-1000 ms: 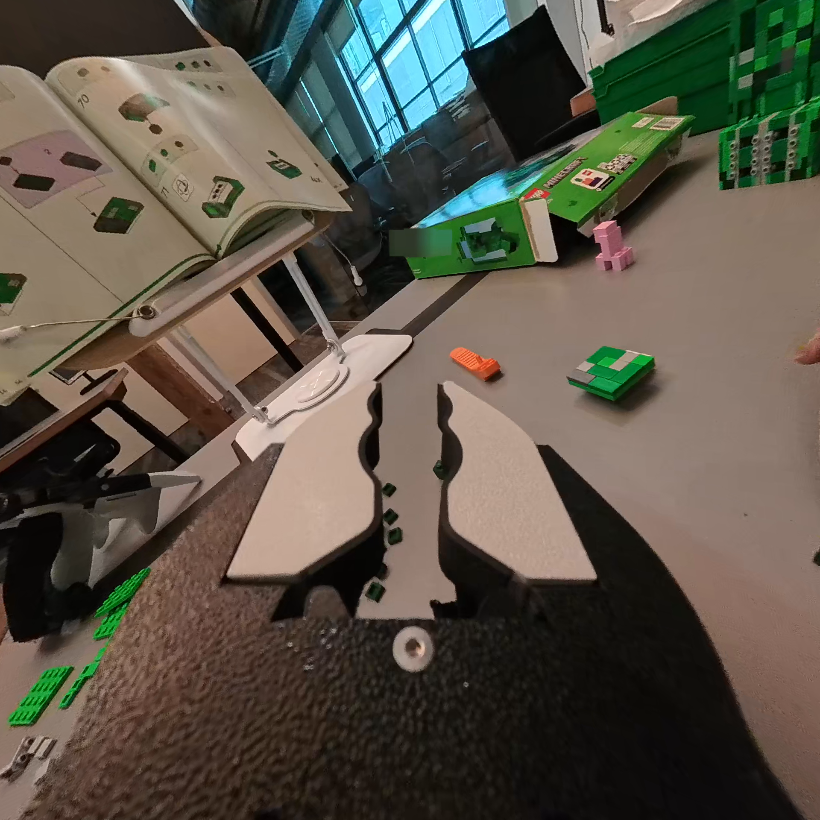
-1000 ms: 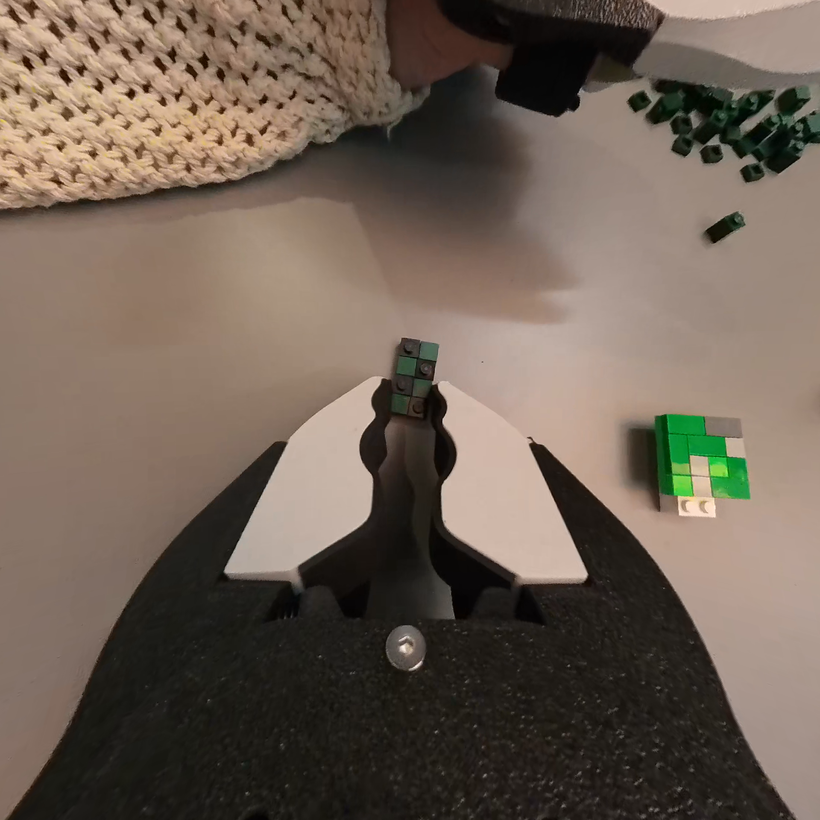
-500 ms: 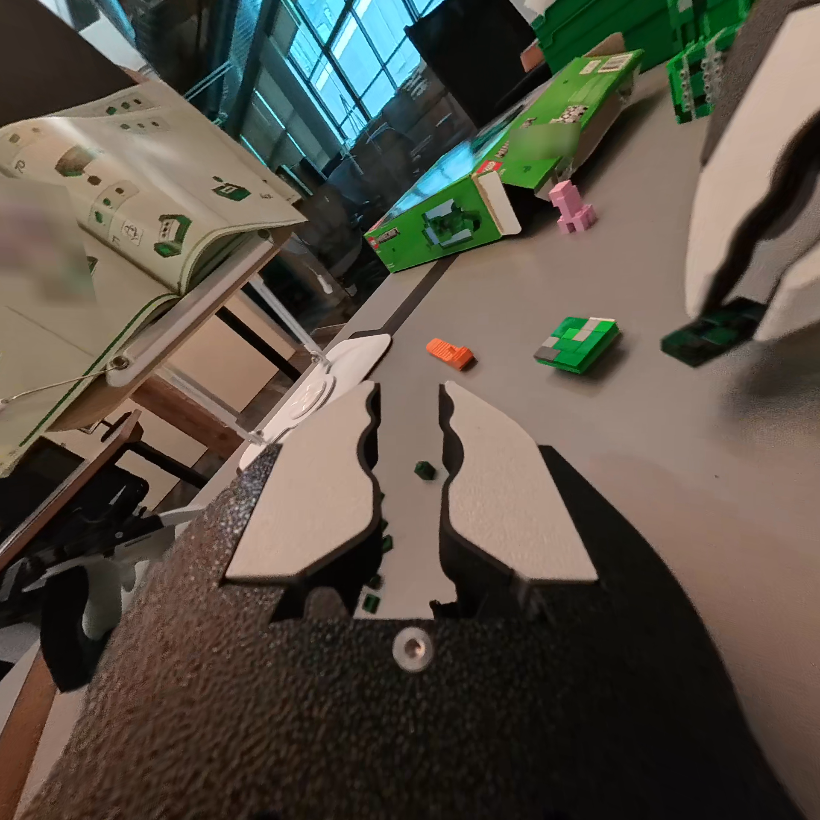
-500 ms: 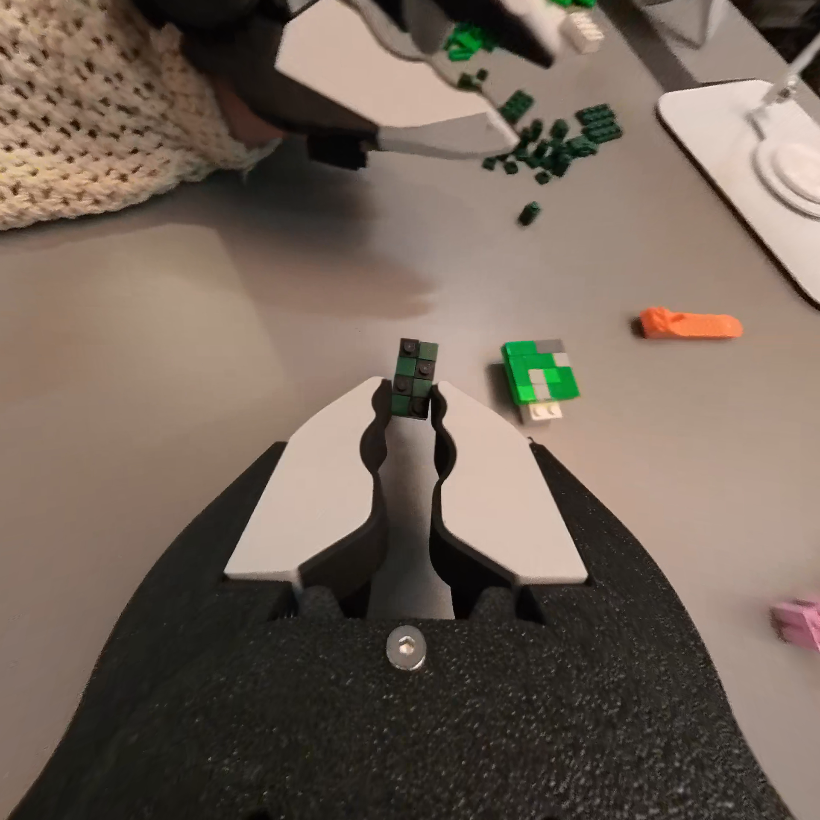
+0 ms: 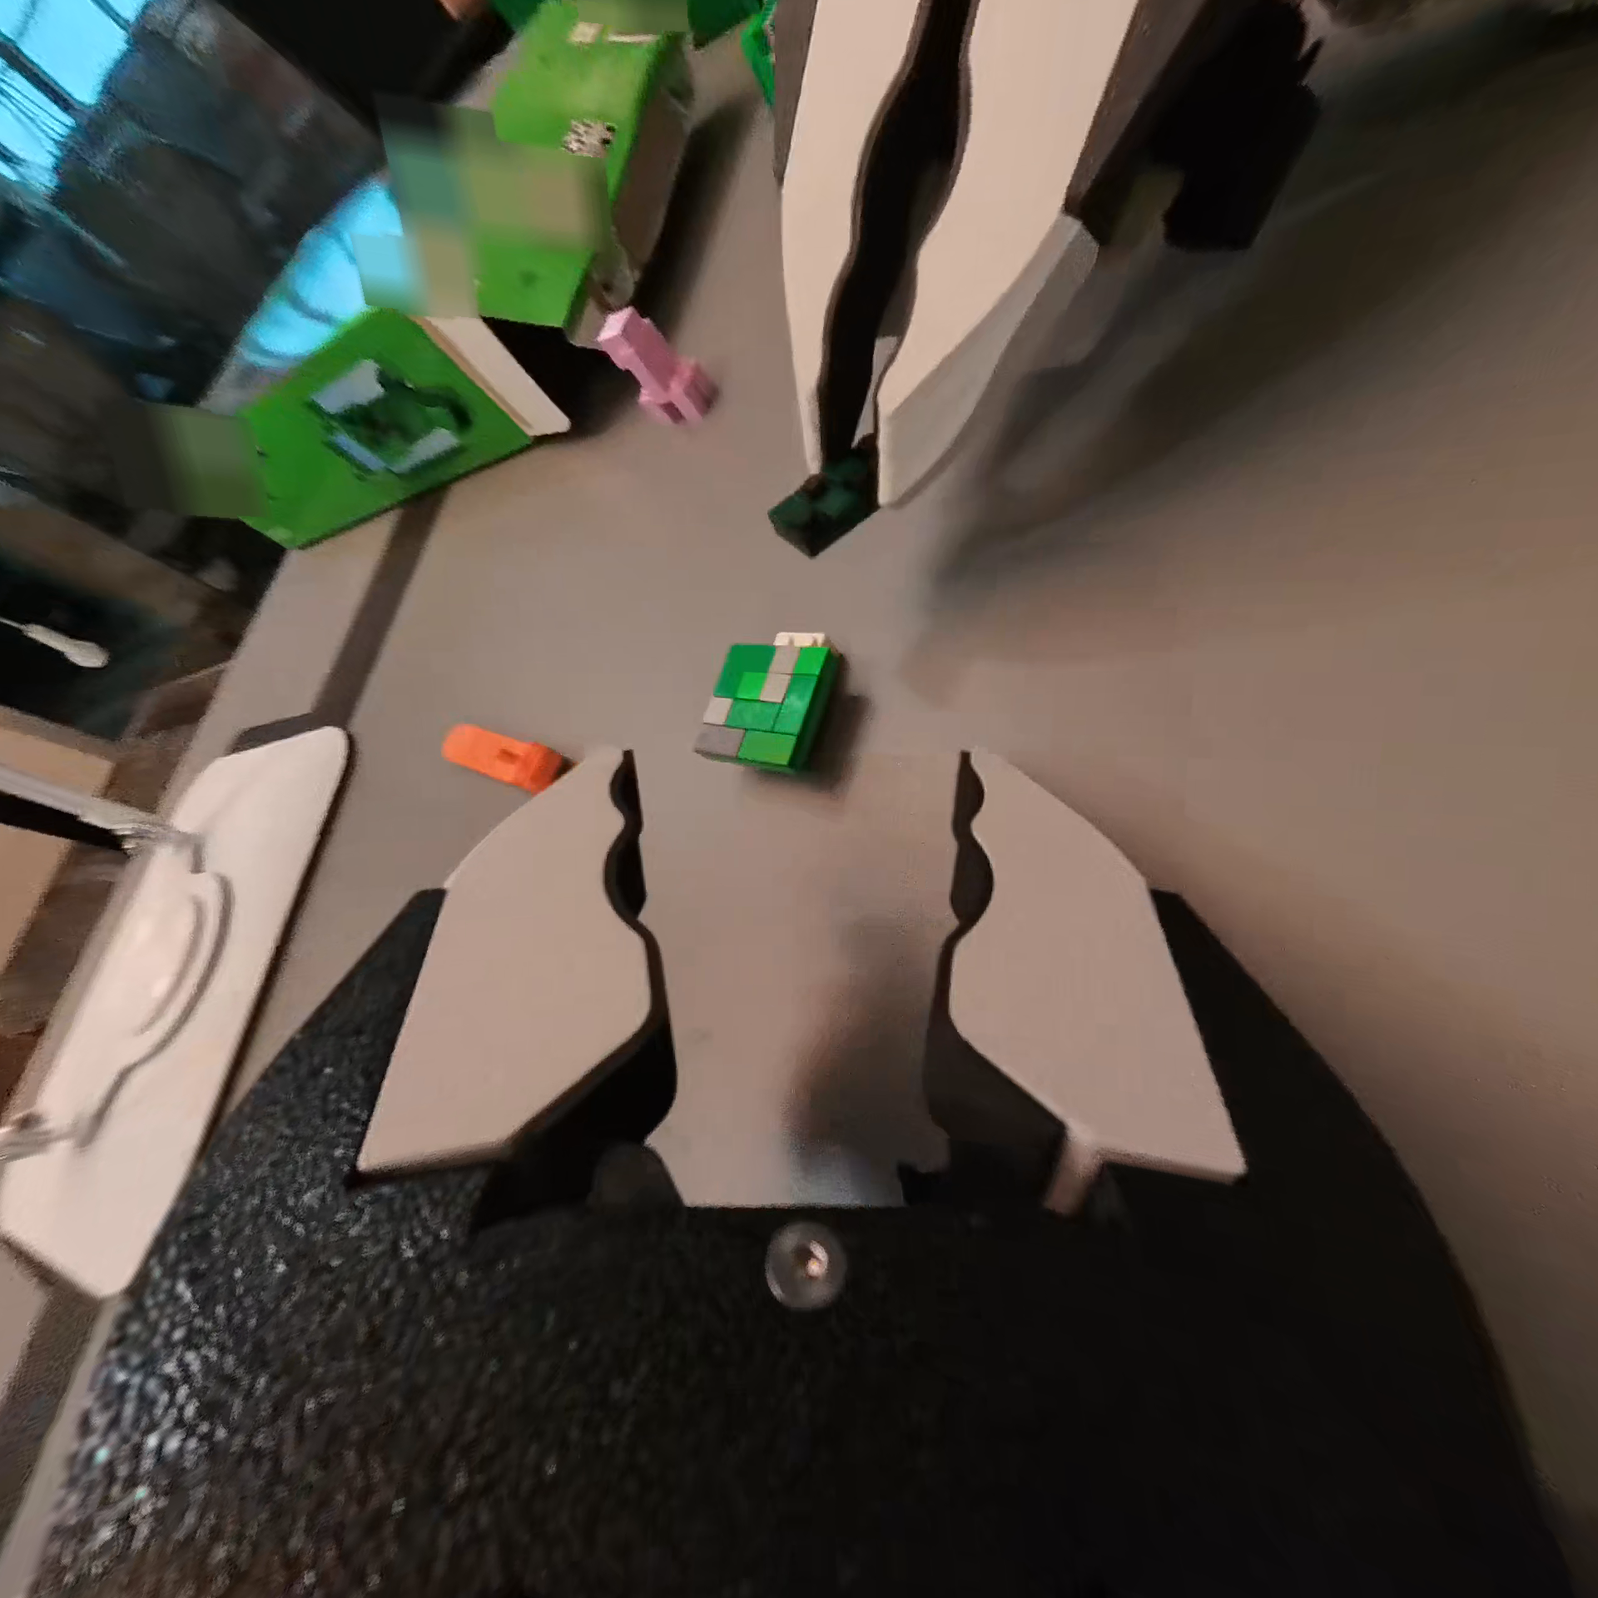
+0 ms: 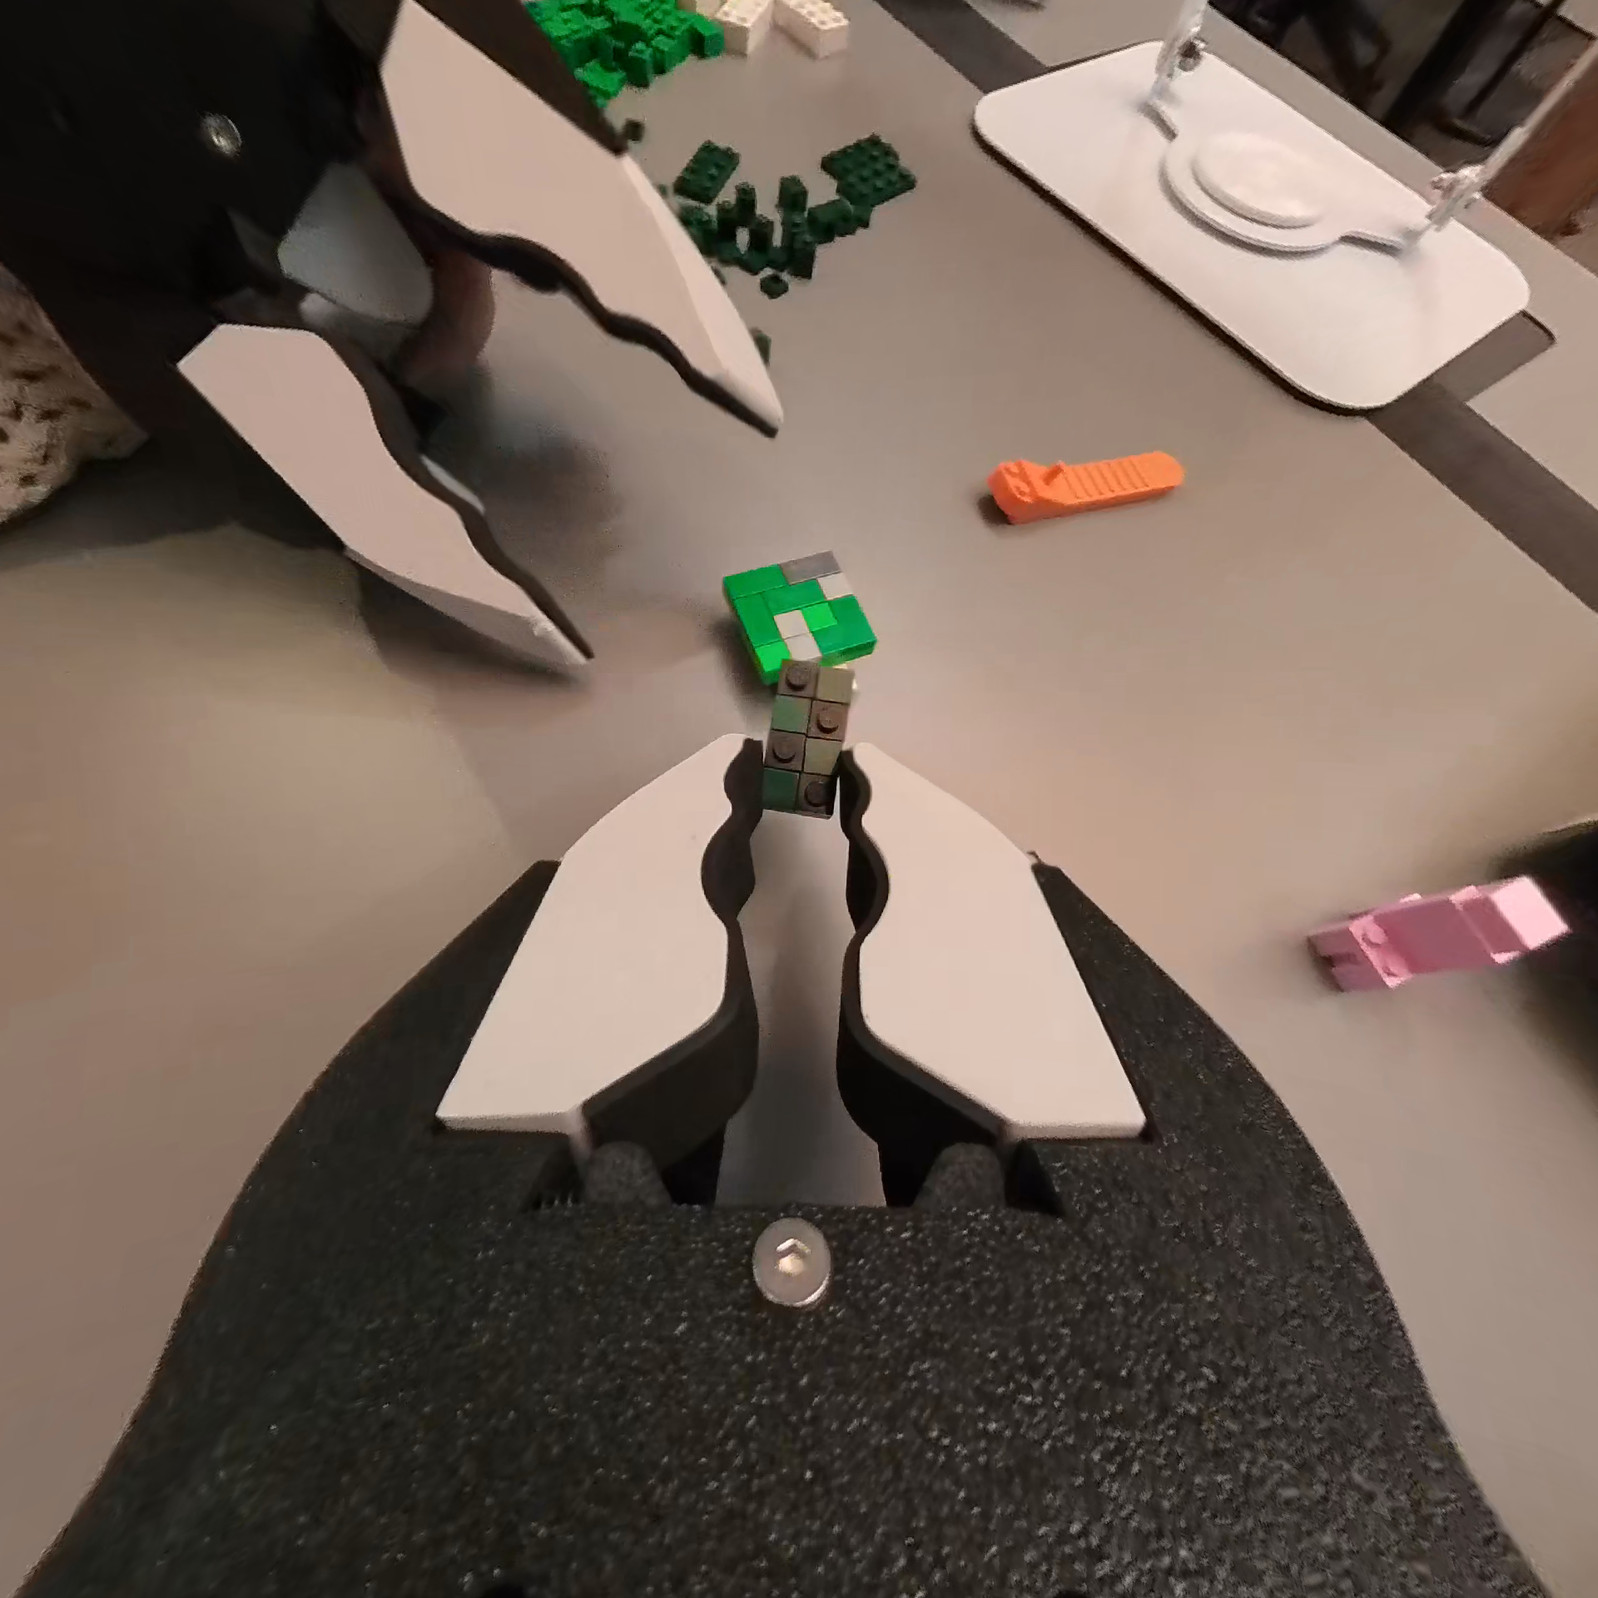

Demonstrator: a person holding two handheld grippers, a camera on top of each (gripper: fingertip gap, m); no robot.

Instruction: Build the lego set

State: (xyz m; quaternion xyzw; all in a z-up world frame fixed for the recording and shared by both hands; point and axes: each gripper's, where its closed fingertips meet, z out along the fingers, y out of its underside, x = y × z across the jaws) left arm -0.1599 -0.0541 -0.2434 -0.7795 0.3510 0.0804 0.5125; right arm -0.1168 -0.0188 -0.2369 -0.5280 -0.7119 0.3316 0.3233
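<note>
We've got the left gripper (image 5: 794, 783) spread wide and empty, poised just short of the green tile (image 5: 770, 707) on the table (image 5: 1211, 692). We should straddle it square and clamp its sides. The right gripper (image 6: 800, 761) is pinching the dark strip (image 6: 806, 744), hovering near the tile. A second ago the left was nearly closed, aimed at loose bricks.

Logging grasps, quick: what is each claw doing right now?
Left claw: open, empty.
Right claw: closed on the dark green strip.
</note>
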